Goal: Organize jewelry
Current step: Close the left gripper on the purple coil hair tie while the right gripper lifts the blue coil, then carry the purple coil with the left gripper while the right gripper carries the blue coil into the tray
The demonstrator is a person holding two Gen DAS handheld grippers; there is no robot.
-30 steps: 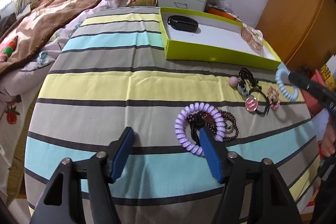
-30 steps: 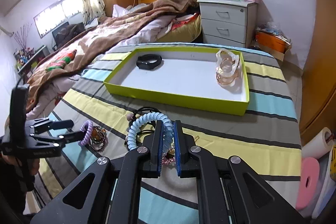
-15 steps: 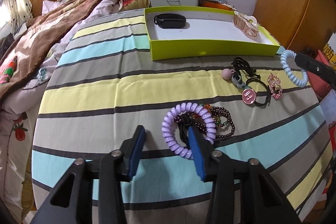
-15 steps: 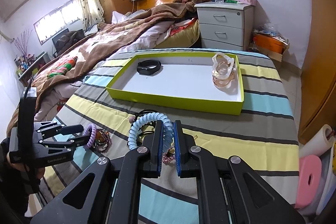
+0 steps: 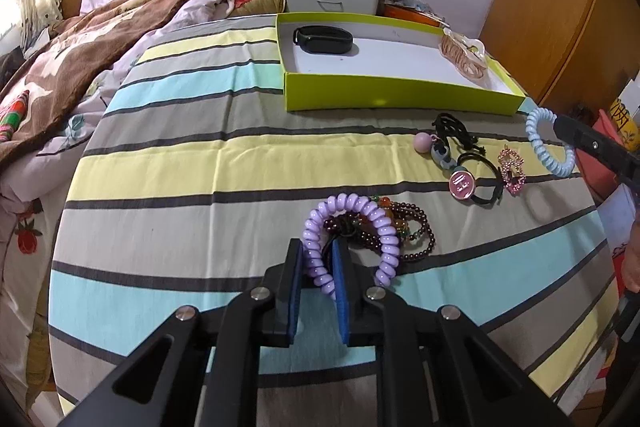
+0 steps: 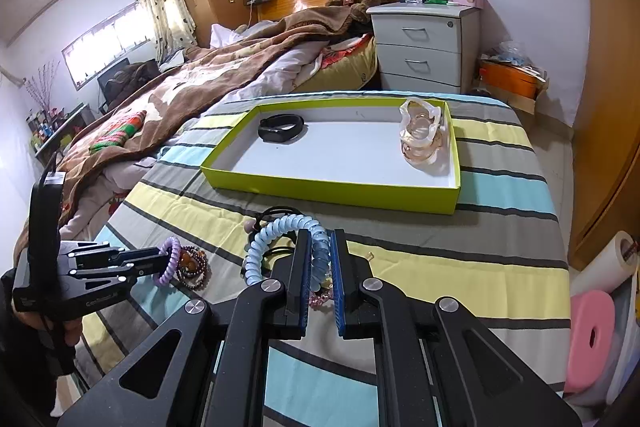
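Clamped: left gripper (image 5: 316, 267) just closed on purple coil tie (image 5: 352, 239), right gripper (image 6: 320, 259) on blue coil tie (image 6: 280, 239); green tray (image 6: 320, 187) straight ahead, nearer the right.

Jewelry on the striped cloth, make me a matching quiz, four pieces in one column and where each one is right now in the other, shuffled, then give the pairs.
Things
1. purple coil tie
2. blue coil tie
3. black band
4. dark bead bracelet

Places
A. inside the green tray
B. pinched in the right gripper
C. loose on the cloth, behind the purple coil
D. pinched in the left gripper

Pairs: 1-D, 2-B, 3-A, 4-C
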